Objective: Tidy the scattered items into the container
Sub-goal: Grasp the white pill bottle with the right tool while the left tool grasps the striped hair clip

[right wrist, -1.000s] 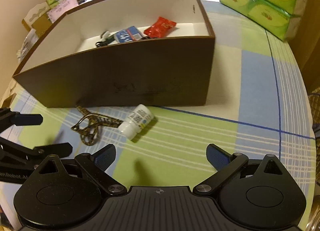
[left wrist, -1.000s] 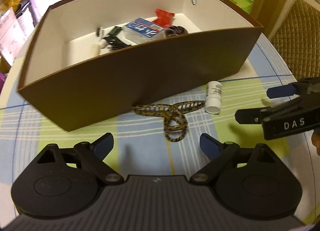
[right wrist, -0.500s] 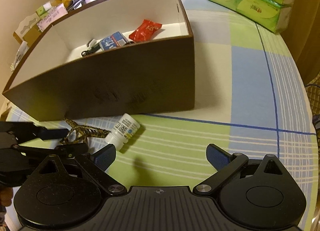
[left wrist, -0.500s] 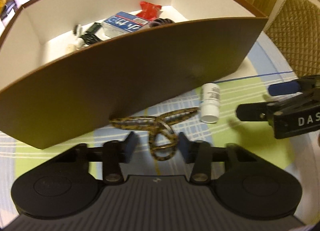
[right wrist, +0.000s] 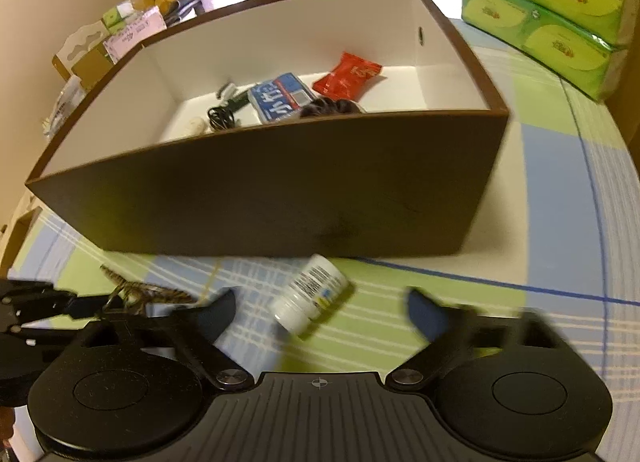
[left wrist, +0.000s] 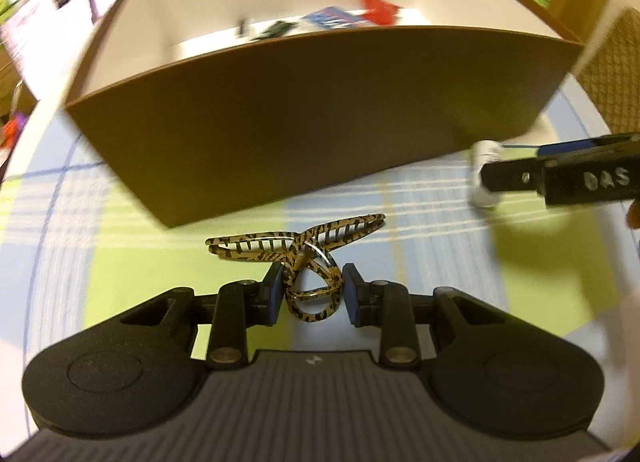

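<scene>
Tablecloth (left wrist: pixel 120 262) blurred; bottle (left wrist: pixel 482 173) half-hidden.

Matt box, glossy clip, woven cloth

The container (right wrist: pixel 280 197) looks like stiff card or board, matt brown outside and smooth plain white inside. The hair clip (left wrist: pixel 304 250) is glossy plastic in a tortoiseshell pattern with a thin bright metal spring. The small bottle (right wrist: pixel 310 294) is smooth white plastic with a printed paper label. The tablecloth (right wrist: pixel 552 221) is matt woven cloth in a check. The left gripper (left wrist: pixel 309 294) is matt black plastic with dull blue pads (left wrist: pixel 273 294) and shiny metal pivot pins; the right gripper (right wrist: pixel 320 314) looks the same. The red packet (right wrist: pixel 346 75) and the tissue packs (right wrist: pixel 560 1) have shiny plastic film wrapping.
</scene>
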`<state>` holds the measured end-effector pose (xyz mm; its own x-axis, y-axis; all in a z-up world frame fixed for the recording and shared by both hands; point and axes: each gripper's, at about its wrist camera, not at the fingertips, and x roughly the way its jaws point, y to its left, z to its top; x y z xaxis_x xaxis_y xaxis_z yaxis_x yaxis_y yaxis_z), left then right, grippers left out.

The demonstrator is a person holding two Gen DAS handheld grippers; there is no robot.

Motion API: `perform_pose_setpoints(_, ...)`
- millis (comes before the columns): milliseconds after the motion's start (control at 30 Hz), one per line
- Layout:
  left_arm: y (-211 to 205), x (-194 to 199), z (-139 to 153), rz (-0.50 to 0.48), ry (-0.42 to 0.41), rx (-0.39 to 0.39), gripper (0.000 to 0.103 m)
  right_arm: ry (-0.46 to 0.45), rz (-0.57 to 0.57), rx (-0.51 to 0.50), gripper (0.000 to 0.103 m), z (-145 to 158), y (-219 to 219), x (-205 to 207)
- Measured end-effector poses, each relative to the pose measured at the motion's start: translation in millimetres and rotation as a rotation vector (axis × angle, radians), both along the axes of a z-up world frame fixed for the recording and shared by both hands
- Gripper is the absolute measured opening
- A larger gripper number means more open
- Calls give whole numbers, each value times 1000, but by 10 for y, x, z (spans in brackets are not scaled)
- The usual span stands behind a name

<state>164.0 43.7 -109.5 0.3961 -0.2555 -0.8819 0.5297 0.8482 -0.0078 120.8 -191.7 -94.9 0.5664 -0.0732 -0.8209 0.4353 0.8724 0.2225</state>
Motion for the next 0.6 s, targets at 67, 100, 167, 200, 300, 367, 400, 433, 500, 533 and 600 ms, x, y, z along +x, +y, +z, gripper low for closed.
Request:
perform_pose_setpoints(67,74,31,3,15,8,1,27,2,-26,-4,66,-43,-5,55)
perform_pose_setpoints(100,96,51,3,19,11,3,27,2,-34,-15,64,-63,-2,74)
perform_pose_setpoints(167,147,58,9,25,12,6,27,3,-27,-14,42,-111,-1,103)
perform_pose_setpoints(200,168,58,10,26,12,6,27,8,-25,-10,40,-134,-2,110)
perform_pose_setpoints(300,201,45,9,21,11,7,27,13,7,-47,32,-147,29,94)
perform_pose_setpoints(367,204,13,8,4,14,6,27,17,39,-42,30,-146,43,56)
perform_pose_setpoints(400,205,-12,7,-8,16,4,27,21,55,-39,30,-144,54,30)
perform_pose_setpoints(433,211,-39,8,-21,18,4,27,26,72,-39,30,-142,69,1)
perform_pose_setpoints(500,223,-106,11,-51,22,4,27,37,106,-39,30,-134,115,-80)
perform_pose_setpoints(533,233,-143,13,-63,25,1,27,41,117,-35,30,-130,138,-130)
perform_pose_setpoints(600,262,-212,15,-81,40,-11,26,48,132,-29,30,-129,194,-230)
